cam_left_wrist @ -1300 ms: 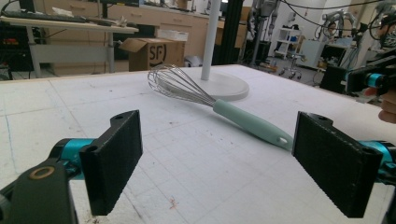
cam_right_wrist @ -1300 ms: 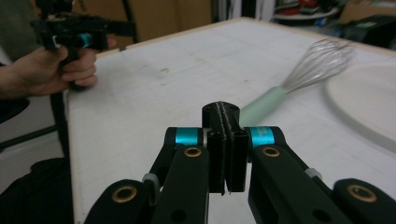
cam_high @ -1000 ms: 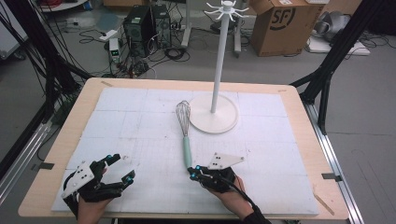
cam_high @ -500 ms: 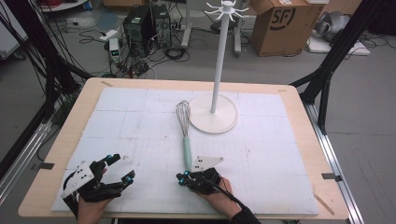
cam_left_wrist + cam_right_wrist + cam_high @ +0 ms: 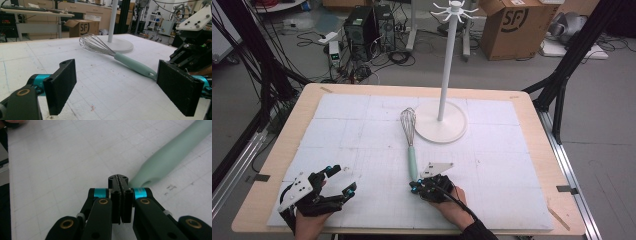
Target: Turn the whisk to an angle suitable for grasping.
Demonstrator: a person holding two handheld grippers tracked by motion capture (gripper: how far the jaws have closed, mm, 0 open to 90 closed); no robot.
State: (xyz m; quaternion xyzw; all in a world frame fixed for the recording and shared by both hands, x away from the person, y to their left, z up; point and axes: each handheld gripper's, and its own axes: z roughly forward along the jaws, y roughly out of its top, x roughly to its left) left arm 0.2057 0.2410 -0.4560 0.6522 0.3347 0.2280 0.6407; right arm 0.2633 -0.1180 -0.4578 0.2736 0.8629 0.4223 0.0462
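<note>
As I look down from the high view, these are my notes.
Whisk: the whisk (image 5: 410, 141) lies flat on the white mat (image 5: 362, 140), wire head toward the stand, mint-green handle toward me.
Surface: the gridded, foam-like mat covers a pale wooden table (image 5: 292, 120).
Room: a grey floor with loose cables, a computer tower (image 5: 362, 25) and a cardboard box (image 5: 512, 27) behind the table; black frame struts on both sides.
Right gripper: my right gripper (image 5: 414, 187) sits at the handle's near end; in the right gripper view its jaws are pressed together on nothing, the handle tip lying just beside them, whether touching I cannot tell.
Left gripper: my left gripper (image 5: 339, 180) rests well apart, near the mat's front left corner, jaws wide and empty.
Materials: thin steel wire loops, a smooth matte handle with an oval hanging hole; ribbed black pads (image 5: 63, 85).
Stand: a white hook stand (image 5: 442, 120), round base just beside the wires.
</note>
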